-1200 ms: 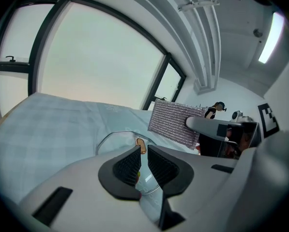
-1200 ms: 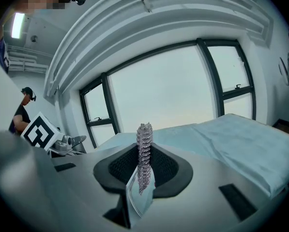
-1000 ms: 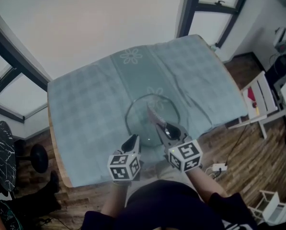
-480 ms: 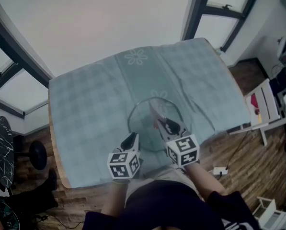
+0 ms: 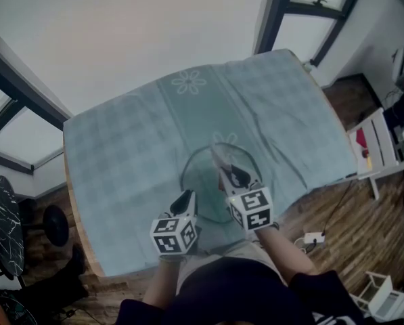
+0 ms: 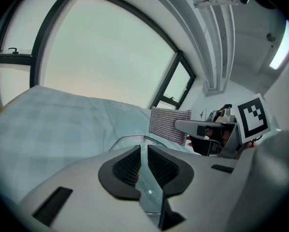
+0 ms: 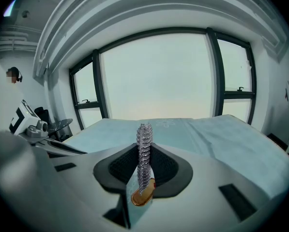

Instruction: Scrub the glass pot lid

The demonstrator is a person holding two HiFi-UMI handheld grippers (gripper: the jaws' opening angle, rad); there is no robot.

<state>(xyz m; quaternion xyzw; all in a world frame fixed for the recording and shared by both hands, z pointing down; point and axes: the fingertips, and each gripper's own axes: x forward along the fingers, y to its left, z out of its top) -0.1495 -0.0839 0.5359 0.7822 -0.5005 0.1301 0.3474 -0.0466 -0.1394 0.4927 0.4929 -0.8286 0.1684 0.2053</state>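
The glass pot lid (image 5: 203, 183) lies on the teal-clothed table (image 5: 120, 154), near its front edge. My left gripper (image 5: 186, 196) is shut on the lid's near left rim; in the left gripper view the clear glass edge (image 6: 145, 178) runs between the black pads. My right gripper (image 5: 230, 173) reaches over the lid from the near right. It is shut on a silvery mesh scrub pad (image 5: 220, 160), which stands edge-on between its jaws (image 7: 144, 151). The pad (image 6: 169, 124) also shows flat-on in the left gripper view, hanging over the lid's far side.
The checked cloth covers the whole table, with creases (image 5: 269, 134) to the right of the lid. A white rack (image 5: 372, 147) stands on the wooden floor at the right, a black stool (image 5: 4, 215) at the left. Large windows (image 7: 159, 76) lie behind the table.
My right gripper with the scrub pad has shifted a little left and farther over the lid. The left gripper has kept its hold on the rim and barely shifted.
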